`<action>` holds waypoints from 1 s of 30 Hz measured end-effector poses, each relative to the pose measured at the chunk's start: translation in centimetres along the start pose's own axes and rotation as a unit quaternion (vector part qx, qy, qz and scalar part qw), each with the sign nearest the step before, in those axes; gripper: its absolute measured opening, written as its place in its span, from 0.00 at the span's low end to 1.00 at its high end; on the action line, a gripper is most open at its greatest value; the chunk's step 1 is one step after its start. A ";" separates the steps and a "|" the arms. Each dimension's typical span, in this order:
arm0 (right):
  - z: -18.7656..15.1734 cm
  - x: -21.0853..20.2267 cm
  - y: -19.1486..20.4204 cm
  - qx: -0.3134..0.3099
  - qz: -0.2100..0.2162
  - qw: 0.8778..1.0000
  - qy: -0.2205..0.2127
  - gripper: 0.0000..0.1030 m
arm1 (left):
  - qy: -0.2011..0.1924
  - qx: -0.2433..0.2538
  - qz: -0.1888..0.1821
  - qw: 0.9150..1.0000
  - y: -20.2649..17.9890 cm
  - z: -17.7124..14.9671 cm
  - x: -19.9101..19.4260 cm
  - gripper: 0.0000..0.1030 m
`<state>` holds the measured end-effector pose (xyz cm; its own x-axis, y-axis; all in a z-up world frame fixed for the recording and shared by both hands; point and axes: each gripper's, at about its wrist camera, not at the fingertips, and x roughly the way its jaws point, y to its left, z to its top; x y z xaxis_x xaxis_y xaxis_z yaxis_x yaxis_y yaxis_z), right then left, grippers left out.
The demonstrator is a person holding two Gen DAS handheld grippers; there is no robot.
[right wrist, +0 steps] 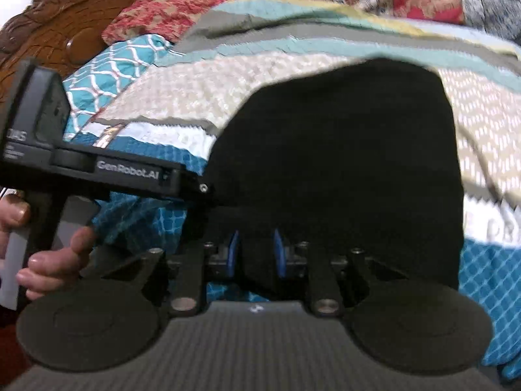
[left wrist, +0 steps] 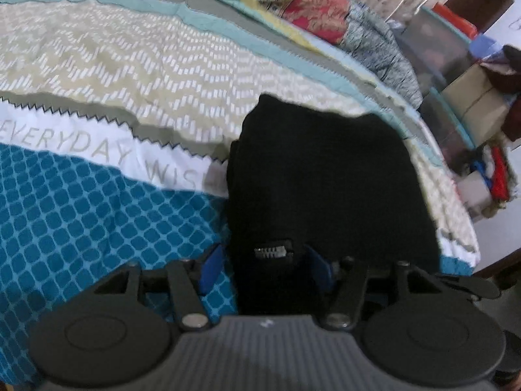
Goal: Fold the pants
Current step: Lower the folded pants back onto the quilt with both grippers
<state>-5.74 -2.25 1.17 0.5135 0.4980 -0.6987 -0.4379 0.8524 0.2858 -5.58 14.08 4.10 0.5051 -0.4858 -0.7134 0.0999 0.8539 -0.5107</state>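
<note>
Pants (left wrist: 325,176), black and already folded into a compact block, lie on the bedspread (left wrist: 97,215) straight ahead of both tongs. In our left wrist view the near edge of the block sits between the blue fingers (left wrist: 210,268) of the left gripper (left wrist: 263,268), whose jaws stand well apart; we see the cloth between them with a small toothed patch showing, but the pads do not press on it. In our right wrist view the right gripper (right wrist: 255,254) has its blue fingers (right wrist: 232,254) much closer together, with dark cloth between them; blur keeps us from telling whether they pinch it. To the left of that gripper we see the left tool's black body (right wrist: 107,171), held by the person's left hand (right wrist: 49,260). Beyond the pants, the bedspread runs in teal, white and beige bands, with floral quilts (right wrist: 202,6) piled past it and a carved wooden headboard (right wrist: 65,22) at far left.
</note>
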 end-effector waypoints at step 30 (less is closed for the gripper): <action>7.6 4.1 -9.4 0.120 -0.082 0.989 0.006 0.22 | -0.009 -0.006 -0.041 0.999 0.6 0.5 1.6 0.59</action>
<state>6.08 -7.01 0.58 0.5530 0.3495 -0.7563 -0.1612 0.9355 0.3145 -4.33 13.92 2.87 0.5102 -0.5513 -0.6602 0.1318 0.8086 -0.5734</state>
